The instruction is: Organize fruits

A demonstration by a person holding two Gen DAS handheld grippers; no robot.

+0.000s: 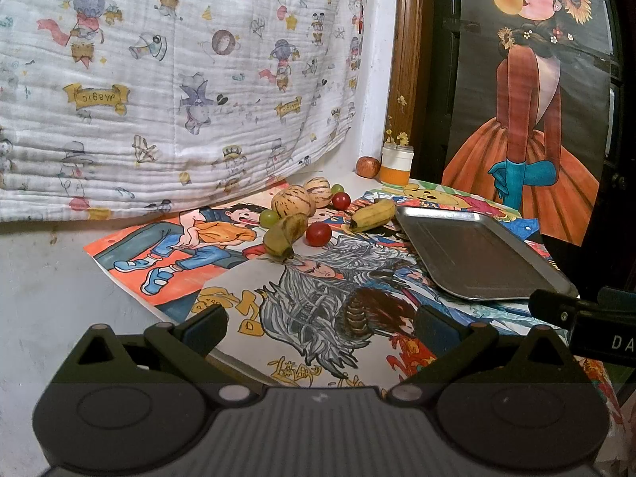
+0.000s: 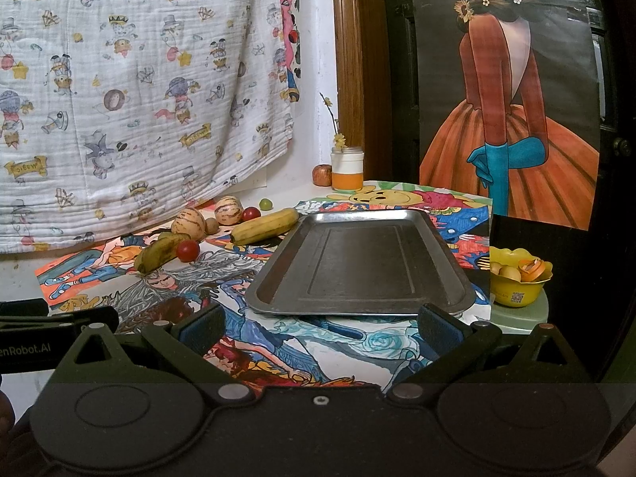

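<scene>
My left gripper (image 1: 318,328) hangs low over the coloured drawings (image 1: 314,290) with its jaws spread wide and nothing between them. My right gripper (image 2: 318,328) is the same, wide apart and empty, just in front of the near edge of the metal tray (image 2: 359,266), which lies bare on the right side of the table.

The fruit sits in a loose cluster to the far left of the tray. A yellow banana (image 2: 264,225) lies just beside the tray's far-left corner. A greener, spotted banana (image 1: 285,234) lies nearer, with a red tomato (image 1: 318,233) right beside it. Behind them are two striped pale melons (image 1: 291,201), a green grape (image 1: 269,217), a second tomato (image 1: 341,200) and, I think, another grape (image 1: 337,188), though it is small. Farther back by the wall stand an apple (image 1: 367,166) and a white-and-orange jar (image 1: 396,164).
</scene>
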